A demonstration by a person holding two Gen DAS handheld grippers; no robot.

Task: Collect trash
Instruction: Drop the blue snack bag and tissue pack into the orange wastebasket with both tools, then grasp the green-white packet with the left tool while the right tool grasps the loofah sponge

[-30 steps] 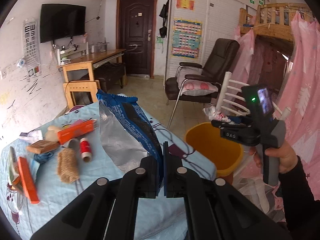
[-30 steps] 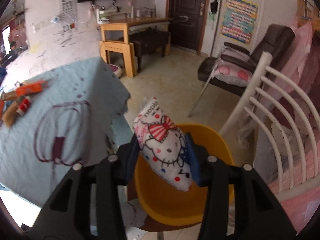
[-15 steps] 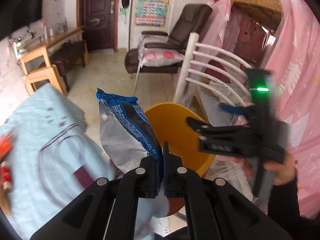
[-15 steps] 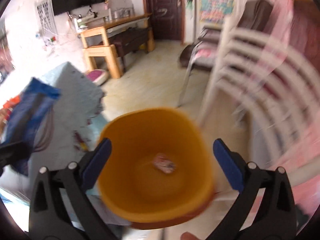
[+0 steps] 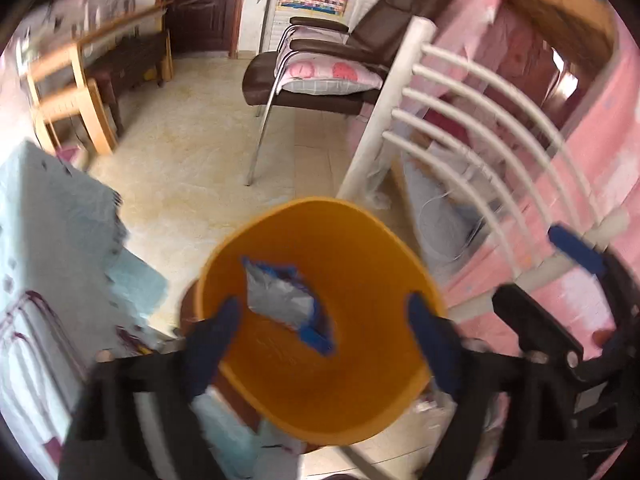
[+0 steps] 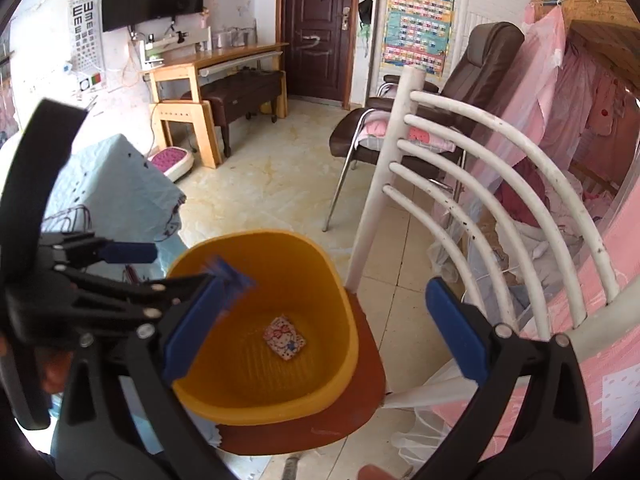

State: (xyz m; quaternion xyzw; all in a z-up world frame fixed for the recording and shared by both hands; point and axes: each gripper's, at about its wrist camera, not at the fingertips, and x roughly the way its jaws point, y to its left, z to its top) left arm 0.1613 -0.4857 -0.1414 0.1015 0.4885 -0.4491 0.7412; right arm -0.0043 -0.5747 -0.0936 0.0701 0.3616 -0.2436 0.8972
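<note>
Two grippers wide open, left (image 5: 324,332) just opened; blue-silver crinkled snack bag (image 5: 284,300) loose inside orange bin (image 5: 360,420).

Smeared by motion in the left wrist view: both pads of the left gripper (image 5: 324,332), the blue-and-silver wrapper (image 5: 284,300) between them, contact impossible to tell. Reduced to a blue streak (image 6: 226,276) in the right wrist view. Cut off at the right edge: right gripper (image 5: 576,300).
</note>
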